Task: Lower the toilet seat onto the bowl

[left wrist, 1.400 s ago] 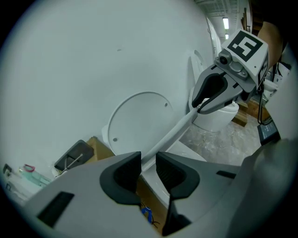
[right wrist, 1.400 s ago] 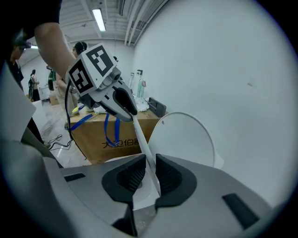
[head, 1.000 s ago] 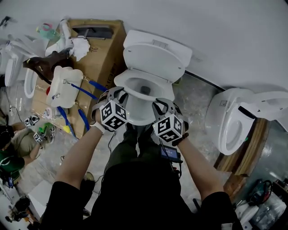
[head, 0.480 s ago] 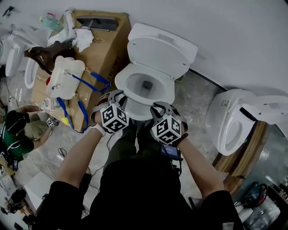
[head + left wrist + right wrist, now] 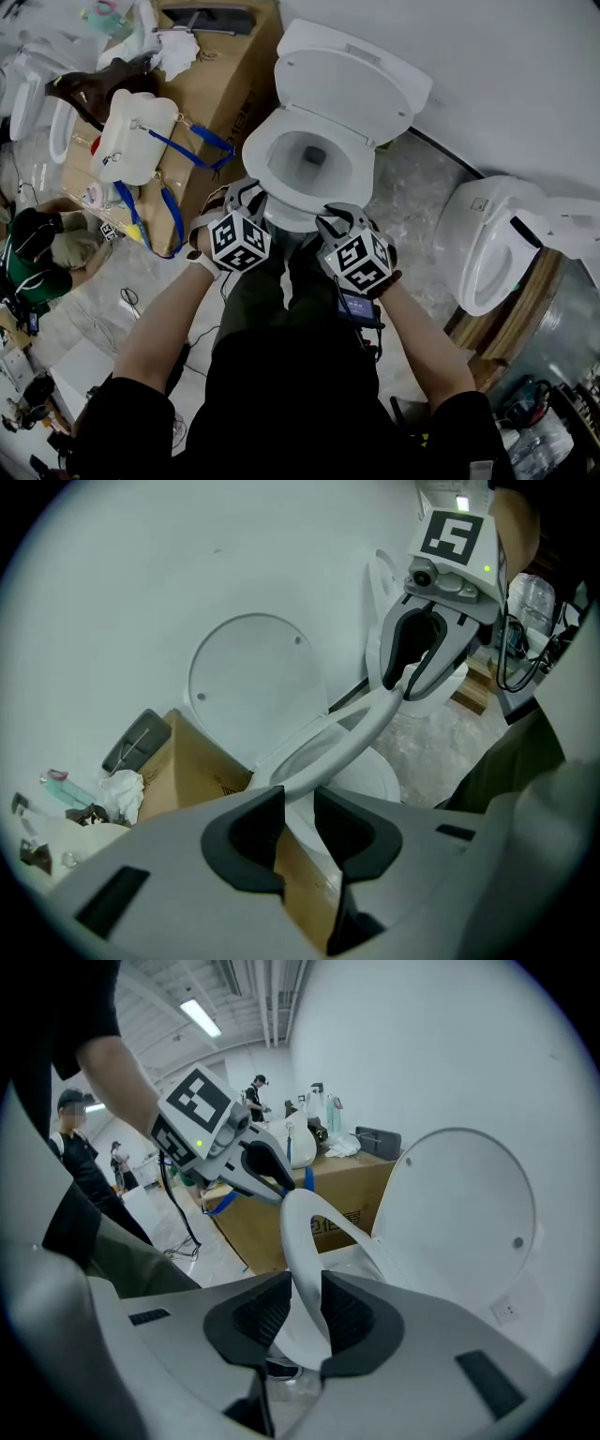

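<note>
A plain white wall point(image 5: 525, 75) runs across the head view from twelve to three o'clock. Below it the floor point(image 5: 412, 187) is grey, mottled and glossy. A large cardboard box point(image 5: 230, 94) stands against the wall at eleven o'clock, with a white bag with blue straps point(image 5: 131, 141) lying on it. At three o'clock a second toilet point(image 5: 487, 244) rests on a wooden pallet point(image 5: 520, 309). Cables point(image 5: 122, 300) trail over the floor at eight o'clock. In the right gripper view a strip light point(image 5: 202, 1018) glows on the ceiling at eleven o'clock, above people point(image 5: 255, 1091) standing far back.
</note>
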Demonstrator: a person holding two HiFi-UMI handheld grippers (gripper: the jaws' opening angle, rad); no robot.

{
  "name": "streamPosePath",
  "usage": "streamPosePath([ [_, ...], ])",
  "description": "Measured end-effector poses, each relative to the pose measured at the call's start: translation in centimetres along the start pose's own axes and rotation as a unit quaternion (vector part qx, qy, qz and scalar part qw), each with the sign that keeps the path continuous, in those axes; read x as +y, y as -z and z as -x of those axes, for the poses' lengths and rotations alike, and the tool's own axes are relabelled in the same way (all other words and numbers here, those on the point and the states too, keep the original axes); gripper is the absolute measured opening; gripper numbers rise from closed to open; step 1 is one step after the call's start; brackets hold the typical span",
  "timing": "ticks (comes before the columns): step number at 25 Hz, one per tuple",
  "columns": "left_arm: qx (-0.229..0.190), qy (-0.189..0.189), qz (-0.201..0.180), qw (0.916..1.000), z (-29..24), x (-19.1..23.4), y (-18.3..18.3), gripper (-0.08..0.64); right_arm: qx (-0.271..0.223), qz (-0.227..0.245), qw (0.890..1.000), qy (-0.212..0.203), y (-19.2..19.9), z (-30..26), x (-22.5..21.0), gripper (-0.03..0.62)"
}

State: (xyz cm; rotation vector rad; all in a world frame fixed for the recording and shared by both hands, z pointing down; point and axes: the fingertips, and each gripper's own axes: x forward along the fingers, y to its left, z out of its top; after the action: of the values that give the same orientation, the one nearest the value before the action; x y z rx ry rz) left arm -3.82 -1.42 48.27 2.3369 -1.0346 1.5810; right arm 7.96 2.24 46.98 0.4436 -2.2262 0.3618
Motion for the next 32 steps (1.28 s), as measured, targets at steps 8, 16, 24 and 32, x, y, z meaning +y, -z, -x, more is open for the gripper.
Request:
streamPosePath([
  [8, -0.020, 0.029, 0.030, 0.9989, -0.4, -1.5, 2.5, 0.106, 0.007, -0.002, 0.999, -0.034, -1.5, -2.6, 2.3, 0.227],
  [16, -0.044, 0.056, 0.033, 0.9969, -1.7, -3.8, 6.6, 0.049, 0.060, 0.029, 0.994, -0.082, -0.3, -7.7, 5.2, 0.241],
  [24, -0.058, 0.050, 0.049, 0.9958, -3.4, -5.1, 9.3, 0.048, 0.122, 0.153, 0.980, -0.032, 3.6, -12.7, 6.5, 0.259],
  [32, -0.060, 0.071, 0.090, 0.9916, -4.3, -6.2, 11.0, 0.049, 0.132, 0.108, 0.984, -0.050, 5.0, -14.0, 7.5, 0.258],
])
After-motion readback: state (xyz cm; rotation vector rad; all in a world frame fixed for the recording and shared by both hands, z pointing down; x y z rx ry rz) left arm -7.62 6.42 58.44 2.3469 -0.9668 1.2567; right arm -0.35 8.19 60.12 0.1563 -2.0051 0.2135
